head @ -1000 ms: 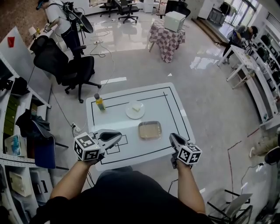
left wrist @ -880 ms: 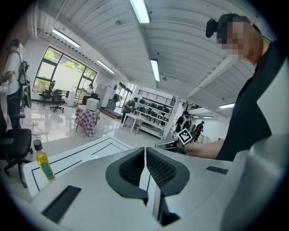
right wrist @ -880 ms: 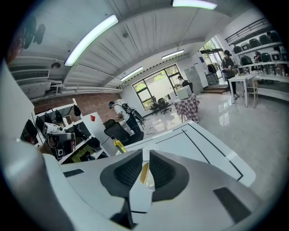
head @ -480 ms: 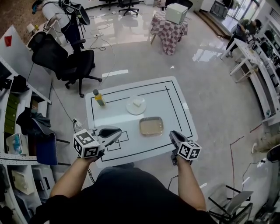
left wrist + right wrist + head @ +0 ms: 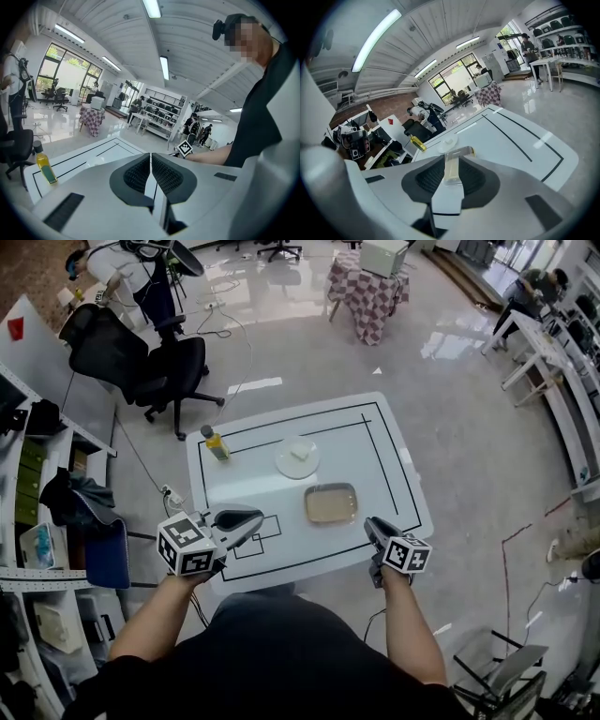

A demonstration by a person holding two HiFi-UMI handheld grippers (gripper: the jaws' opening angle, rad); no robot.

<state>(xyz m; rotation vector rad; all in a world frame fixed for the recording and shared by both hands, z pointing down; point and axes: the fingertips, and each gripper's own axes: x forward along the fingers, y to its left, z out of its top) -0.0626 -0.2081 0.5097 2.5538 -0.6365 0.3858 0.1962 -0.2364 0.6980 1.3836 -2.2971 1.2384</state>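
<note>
A white table (image 5: 375,465) marked with black lines carries a bottle of yellow oil (image 5: 217,443), a white plate (image 5: 286,465) with a pale block on it, and a shallow metal tray (image 5: 330,503) with beige contents. My left gripper (image 5: 259,516) hovers over the near left corner, its pads (image 5: 140,174) pressed together and holding nothing. The right gripper (image 5: 369,524) is at the near right edge. Its jaws stand a narrow gap apart and hold nothing; the tray (image 5: 459,151) shows through that gap. The bottle (image 5: 43,164) stands far left in the left gripper view.
A black office chair (image 5: 155,371) and a person (image 5: 122,268) are beyond the table's far left. Shelving (image 5: 37,521) and a blue chair (image 5: 98,554) line the left side. A checked-cloth table (image 5: 368,292) stands farther back, and long white benches (image 5: 553,362) are at the right.
Both grippers stay at the table's near edge. The right gripper view now tips lower, so the tray and plate show ahead, and its gap looks slightly wider. The left stays shut.
</note>
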